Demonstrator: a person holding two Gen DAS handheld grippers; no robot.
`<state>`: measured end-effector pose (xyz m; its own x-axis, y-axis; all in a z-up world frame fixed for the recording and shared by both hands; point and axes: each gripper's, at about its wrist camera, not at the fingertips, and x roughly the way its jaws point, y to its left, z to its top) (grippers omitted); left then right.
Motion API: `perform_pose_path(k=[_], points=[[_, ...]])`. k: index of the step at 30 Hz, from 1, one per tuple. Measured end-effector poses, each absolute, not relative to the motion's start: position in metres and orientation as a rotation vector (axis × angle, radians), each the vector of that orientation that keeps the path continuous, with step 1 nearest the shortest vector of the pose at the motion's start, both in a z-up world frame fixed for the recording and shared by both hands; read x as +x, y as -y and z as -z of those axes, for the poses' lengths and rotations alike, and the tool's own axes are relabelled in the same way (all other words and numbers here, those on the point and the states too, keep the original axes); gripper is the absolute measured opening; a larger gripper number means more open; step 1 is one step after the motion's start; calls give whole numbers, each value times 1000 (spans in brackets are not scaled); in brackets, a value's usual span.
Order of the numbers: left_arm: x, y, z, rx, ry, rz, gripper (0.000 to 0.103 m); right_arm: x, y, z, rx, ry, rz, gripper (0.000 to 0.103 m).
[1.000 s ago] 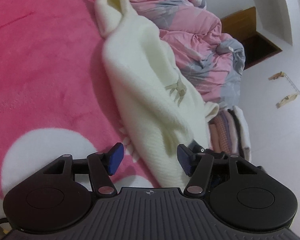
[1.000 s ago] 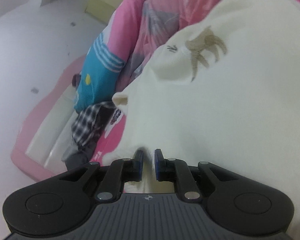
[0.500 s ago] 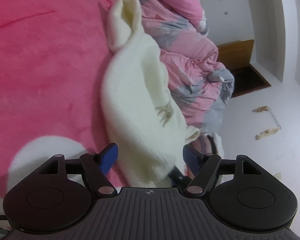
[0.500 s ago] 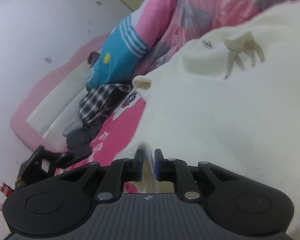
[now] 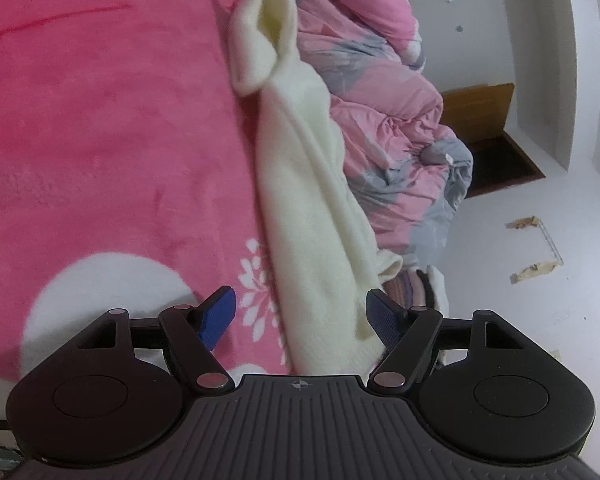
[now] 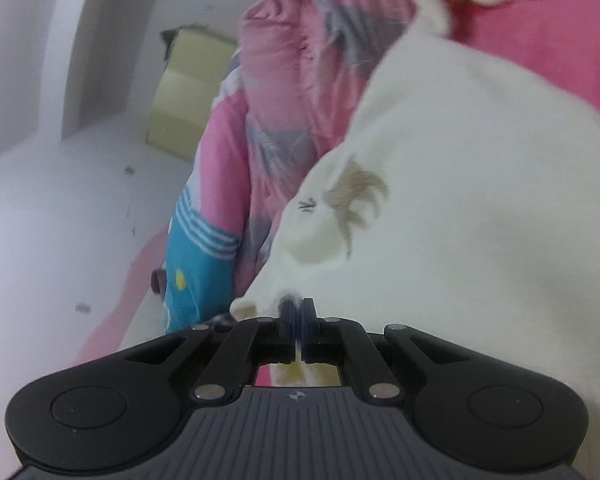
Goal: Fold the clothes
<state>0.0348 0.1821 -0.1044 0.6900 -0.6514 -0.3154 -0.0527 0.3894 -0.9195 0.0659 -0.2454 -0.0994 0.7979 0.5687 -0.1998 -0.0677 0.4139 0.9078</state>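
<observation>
A cream fleece garment lies bunched in a long strip on the pink bedspread, one sleeve cuff curled at the far end. My left gripper is open, its blue pads either side of the garment's near end without pinching it. In the right wrist view the same cream garment, with a brown embroidered motif, fills the right half. My right gripper is shut on an edge of the cream garment and holds it lifted.
A rumpled pink and grey quilt lies beside the garment along the bed's edge. A teal striped cloth hangs by the quilt. A wooden cabinet stands by the white wall. Folded clothes sit past the garment's near end.
My right gripper has closed tighter on the garment's edge and lifted and turned it. The garment has drawn into a narrower strip. My left gripper stays open and has pulled back slightly.
</observation>
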Motion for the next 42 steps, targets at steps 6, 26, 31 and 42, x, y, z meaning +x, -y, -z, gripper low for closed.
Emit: perform_pose_path(k=[6, 26, 31, 42], points=[[36, -190, 102, -1138, -731, 402, 72, 66, 245, 102, 1093, -522, -451, 2], [3, -194, 73, -902, -740, 337, 72, -23, 90, 66, 62, -666, -817, 7], [-1, -174, 29, -547, -679, 349, 72, -36, 156, 60, 118, -638, -605, 9], [6, -58, 53, 50, -773, 514, 68, -38, 200, 84, -15, -646, -304, 57]])
